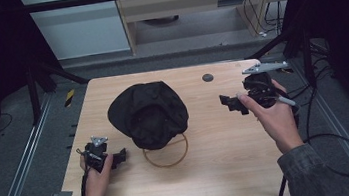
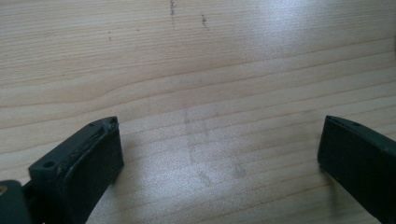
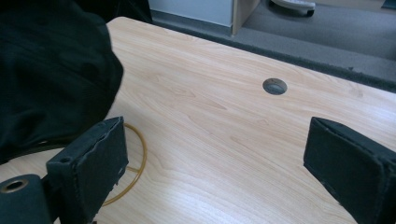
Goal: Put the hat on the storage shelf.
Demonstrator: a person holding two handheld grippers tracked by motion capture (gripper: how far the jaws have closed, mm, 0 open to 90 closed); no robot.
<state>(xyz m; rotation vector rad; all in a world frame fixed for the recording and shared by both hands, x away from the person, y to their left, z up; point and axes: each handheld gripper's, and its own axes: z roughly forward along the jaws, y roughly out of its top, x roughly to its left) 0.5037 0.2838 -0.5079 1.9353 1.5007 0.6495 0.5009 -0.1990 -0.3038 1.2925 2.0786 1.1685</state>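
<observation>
A black fabric piece [image 1: 148, 114] lies bunched in the middle of the wooden table [image 1: 230, 161], draped over the far part of a thin tan hoop [image 1: 176, 160]. My left gripper [image 1: 119, 156] rests low near the table's front left, just left of the hoop, and its jaws are open over bare wood [image 2: 219, 135]. My right gripper [image 1: 230, 103] is held above the table to the right of the fabric, pointing left toward it. In the right gripper view its open jaws [image 3: 215, 126] hold nothing, with the fabric [image 3: 46, 70] and hoop [image 3: 140, 149] at the left.
A small round grey grommet hole [image 1: 207, 78] sits in the table near its far edge, also seen ahead of the right gripper [image 3: 274, 86]. Black frame bars and cables run around the table. A cable trails from the right gripper off the right side.
</observation>
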